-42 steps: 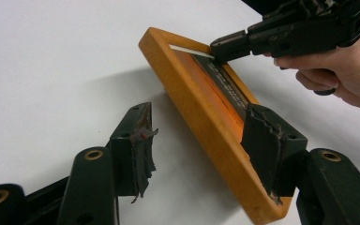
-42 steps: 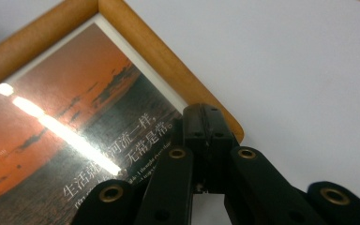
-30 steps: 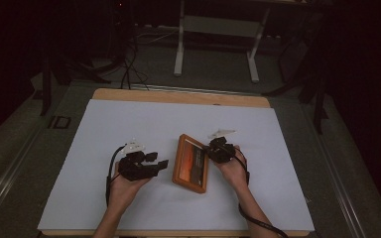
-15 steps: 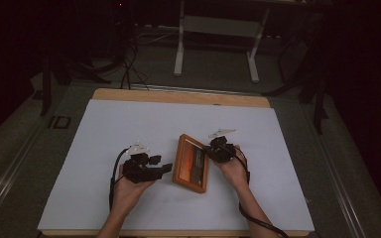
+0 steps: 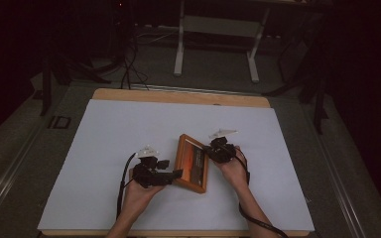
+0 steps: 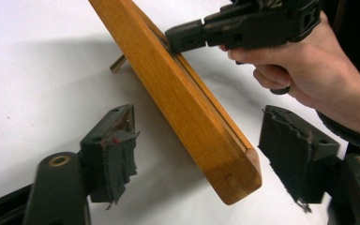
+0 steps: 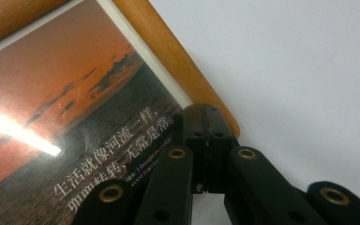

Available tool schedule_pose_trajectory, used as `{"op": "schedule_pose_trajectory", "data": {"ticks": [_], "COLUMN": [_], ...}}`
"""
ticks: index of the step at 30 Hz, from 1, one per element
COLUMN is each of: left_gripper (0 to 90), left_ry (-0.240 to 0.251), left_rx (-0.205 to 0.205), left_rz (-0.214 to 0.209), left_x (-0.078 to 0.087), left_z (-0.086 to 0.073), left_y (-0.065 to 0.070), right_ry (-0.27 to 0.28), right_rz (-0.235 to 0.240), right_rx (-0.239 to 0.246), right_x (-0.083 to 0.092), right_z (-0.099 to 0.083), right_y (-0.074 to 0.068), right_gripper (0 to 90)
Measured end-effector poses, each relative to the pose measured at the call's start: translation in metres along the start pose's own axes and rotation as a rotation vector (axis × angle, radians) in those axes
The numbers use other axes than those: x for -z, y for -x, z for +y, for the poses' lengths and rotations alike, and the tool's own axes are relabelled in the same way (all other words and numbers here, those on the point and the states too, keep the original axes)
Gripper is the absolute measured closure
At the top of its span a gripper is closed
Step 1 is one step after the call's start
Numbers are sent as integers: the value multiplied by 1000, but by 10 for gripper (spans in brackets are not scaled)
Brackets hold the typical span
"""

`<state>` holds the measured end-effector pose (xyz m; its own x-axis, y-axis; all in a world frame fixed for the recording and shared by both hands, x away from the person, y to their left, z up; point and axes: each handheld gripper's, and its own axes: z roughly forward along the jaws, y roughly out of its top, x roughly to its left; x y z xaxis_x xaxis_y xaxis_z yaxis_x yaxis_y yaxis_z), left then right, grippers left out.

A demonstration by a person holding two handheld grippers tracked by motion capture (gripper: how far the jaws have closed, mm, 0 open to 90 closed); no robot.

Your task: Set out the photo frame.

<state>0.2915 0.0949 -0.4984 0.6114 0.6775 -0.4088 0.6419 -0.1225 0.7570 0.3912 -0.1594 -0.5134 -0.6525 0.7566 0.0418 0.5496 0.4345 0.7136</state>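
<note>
Wooden picture frame (image 5: 192,163) near middle of white table cover (image 5: 104,134), tilted, one long edge raised; sunset print with white lettering behind glass. Right gripper (image 5: 213,150) at frame's right edge, jaws pressed together, tips touching the wood; a pinch on the rim cannot be confirmed. Left gripper (image 5: 177,173) at frame's near left corner, jaws spread and just been opening, corner between pads (image 6: 118,154), untouched.

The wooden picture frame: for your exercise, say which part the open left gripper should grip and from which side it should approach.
Probably the near corner of the picture frame: it is tilted up off the table and lies between the left gripper's open pads. Come from the frame's left, since the right gripper holds the opposite edge.
</note>
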Motion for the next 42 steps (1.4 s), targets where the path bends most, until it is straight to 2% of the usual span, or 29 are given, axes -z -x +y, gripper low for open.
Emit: {"op": "schedule_pose_trajectory", "data": {"ticks": [5, 8, 12, 13, 27, 32, 36, 37, 38, 39, 42], "left_gripper": [271, 387, 441, 460, 516, 550, 570, 574, 577, 578, 582], "left_ry": [-40, -69, -78, -79, -105, -89, -80, -75, -75, -70, -66], "left_rx": [-1, 8, 15, 43, 117, 157, 148, 135, 135, 125, 112], "left_rz": [-7, -61, -63, -76, -106, -121, -115, -109, -109, -103, -96], "left_x": [-11, -15, -16, -18, -21, -22, -22, -23, -23, -23, -23], "left_z": [-3, -4, -4, -4, -3, -4, -3, -3, -3, -2, -1], "left_y": [3, 3, 4, 2, -2, -5, -3, 0, 0, 2, 4], "right_ry": [1, 1, 2, 2, 1, 2, 8, 11, 11, -3, -1], "right_rz": [1, 0, 1, 2, 0, -8, -8, -1, -1, 18, 16], "right_rx": [-2, 0, -1, -1, 15, 17, 14, 21, 21, 41, 61], "right_x": [0, 0, 0, 0, 1, 6, 11, 16, 16, 21, 28], "right_z": [0, 0, 0, 0, 0, -3, -5, -7, -7, -8, -10], "right_y": [0, 0, 0, 0, 0, 4, 7, 9, 9, 9, 8], "right_gripper": [900, 900, 900, 900, 900, 899, 879, 841, 841, 781, 737]}}
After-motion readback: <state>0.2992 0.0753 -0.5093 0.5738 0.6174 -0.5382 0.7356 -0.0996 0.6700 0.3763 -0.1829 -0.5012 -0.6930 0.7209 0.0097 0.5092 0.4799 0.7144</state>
